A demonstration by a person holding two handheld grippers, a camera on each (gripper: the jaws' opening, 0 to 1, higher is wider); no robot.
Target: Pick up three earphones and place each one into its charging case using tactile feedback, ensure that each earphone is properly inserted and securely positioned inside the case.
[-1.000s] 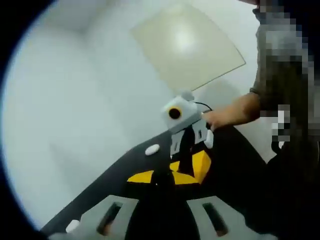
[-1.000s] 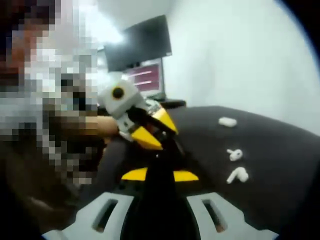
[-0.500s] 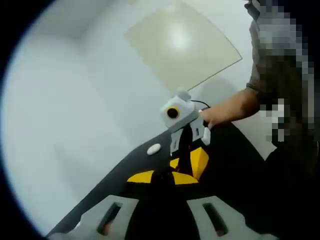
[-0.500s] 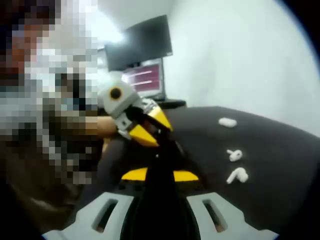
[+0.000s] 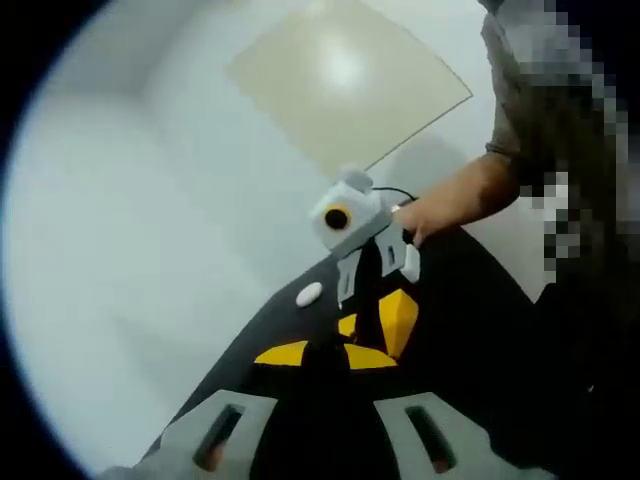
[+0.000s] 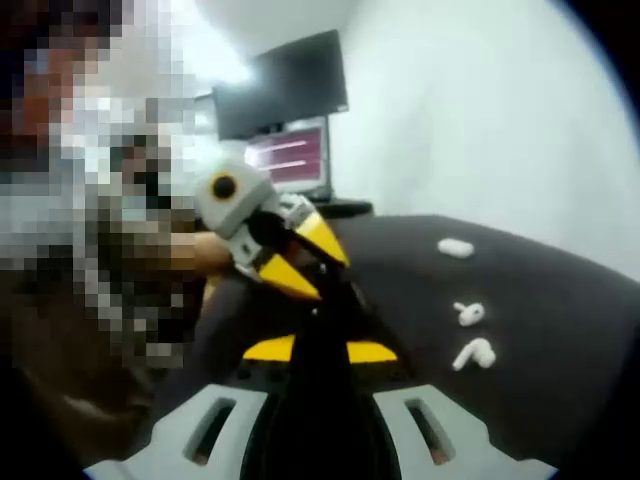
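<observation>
Three small white earphones lie on the black table in the right gripper view: one far (image 6: 455, 247), two nearer (image 6: 468, 313) (image 6: 475, 352). One white earphone (image 5: 309, 293) lies on the black table (image 5: 250, 350) in the left gripper view. My left gripper (image 5: 325, 352) and my right gripper (image 6: 320, 350) are raised above the table, facing each other tip to tip. Each has its yellow-tipped jaws closed, and I see nothing held between them. The right gripper (image 5: 385, 315) enters the left gripper view held by a hand. The left gripper (image 6: 300, 265) enters the right gripper view.
A person's forearm (image 5: 465, 205) and body stand at the right of the left gripper view. A dark monitor (image 6: 285, 90) and a lit screen (image 6: 290, 155) stand behind the table (image 6: 560, 330). White walls surround the table.
Both views have drifted slightly with the hands. The two grippers stay tip to tip, and the earphones on the table have not moved.
</observation>
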